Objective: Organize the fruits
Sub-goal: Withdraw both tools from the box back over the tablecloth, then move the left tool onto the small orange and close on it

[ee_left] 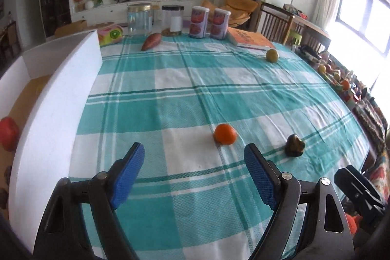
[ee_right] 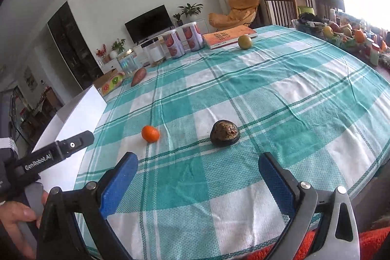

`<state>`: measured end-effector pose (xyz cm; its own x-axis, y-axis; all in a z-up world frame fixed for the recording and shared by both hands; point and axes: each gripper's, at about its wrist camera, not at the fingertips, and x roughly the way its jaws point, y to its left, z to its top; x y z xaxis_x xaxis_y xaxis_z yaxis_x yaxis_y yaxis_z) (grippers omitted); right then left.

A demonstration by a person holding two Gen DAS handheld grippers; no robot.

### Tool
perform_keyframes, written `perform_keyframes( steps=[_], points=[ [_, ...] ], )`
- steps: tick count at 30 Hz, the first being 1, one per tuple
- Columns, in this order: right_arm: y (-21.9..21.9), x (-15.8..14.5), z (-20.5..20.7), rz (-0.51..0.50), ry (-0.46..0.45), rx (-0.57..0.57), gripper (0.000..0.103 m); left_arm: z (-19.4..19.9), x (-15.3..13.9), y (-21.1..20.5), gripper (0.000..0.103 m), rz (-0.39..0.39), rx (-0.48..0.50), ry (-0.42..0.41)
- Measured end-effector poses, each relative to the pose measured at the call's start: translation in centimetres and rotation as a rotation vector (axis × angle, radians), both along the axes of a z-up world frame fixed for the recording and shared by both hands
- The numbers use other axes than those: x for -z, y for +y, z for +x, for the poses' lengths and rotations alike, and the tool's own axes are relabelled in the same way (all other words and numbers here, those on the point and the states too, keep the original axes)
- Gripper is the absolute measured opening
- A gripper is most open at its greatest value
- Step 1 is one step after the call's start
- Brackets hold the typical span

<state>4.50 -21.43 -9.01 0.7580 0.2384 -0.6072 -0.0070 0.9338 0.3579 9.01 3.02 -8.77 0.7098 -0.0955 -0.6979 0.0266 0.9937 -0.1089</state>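
Observation:
An orange tangerine (ee_left: pixel 225 134) (ee_right: pixel 150 133) lies on the teal checked tablecloth (ee_left: pixel 170 94) (ee_right: pixel 280 89). A dark wrinkled fruit (ee_left: pixel 295 145) (ee_right: pixel 224 133) lies to its right. A green-yellow round fruit (ee_left: pixel 272 55) (ee_right: pixel 244 41) sits far back by a book. A sweet potato (ee_left: pixel 151 41) (ee_right: pixel 138 76) lies at the back left. A white foam box (ee_left: pixel 56 99) (ee_right: pixel 73 118) stands at the left with a red fruit (ee_left: pixel 8 133) inside. My left gripper (ee_left: pixel 193 160) is open and empty, short of the tangerine. My right gripper (ee_right: pixel 197 168) is open and empty, just short of the dark fruit.
Two glass jars (ee_left: pixel 140 20), two cans (ee_left: pixel 209 21) and an orange book (ee_left: pixel 251 39) line the table's far edge. A fruit-printed box (ee_left: pixel 111 33) sits by the foam box. Trays of assorted items (ee_right: pixel 346 35) crowd the right side. The left gripper's body (ee_right: pixel 53 155) shows at the right view's left.

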Motion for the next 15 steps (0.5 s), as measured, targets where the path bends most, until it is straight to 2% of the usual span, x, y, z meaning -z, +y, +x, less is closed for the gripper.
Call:
perform_keyframes(
  steps=[4,9,11,15],
  points=[
    [-0.5,0.7,0.2,0.044,0.022,0.028,0.1,1.8,2.6,-0.5,0.086,0.065,-0.017,-0.027],
    [0.0,0.5,-0.1,0.02,-0.011,0.04,0.1,3.1,5.4,-1.1,0.086,0.17,0.003,-0.006],
    [0.4,0.5,-0.1,0.001,-0.01,0.04,0.1,3.7,6.1,-0.8,0.086,0.146,0.007,0.051],
    [1.0,0.6,0.3,-0.036,-0.001,0.034,0.1,4.4,7.0,0.6,0.086,0.078,-0.024,0.113]
  ],
)
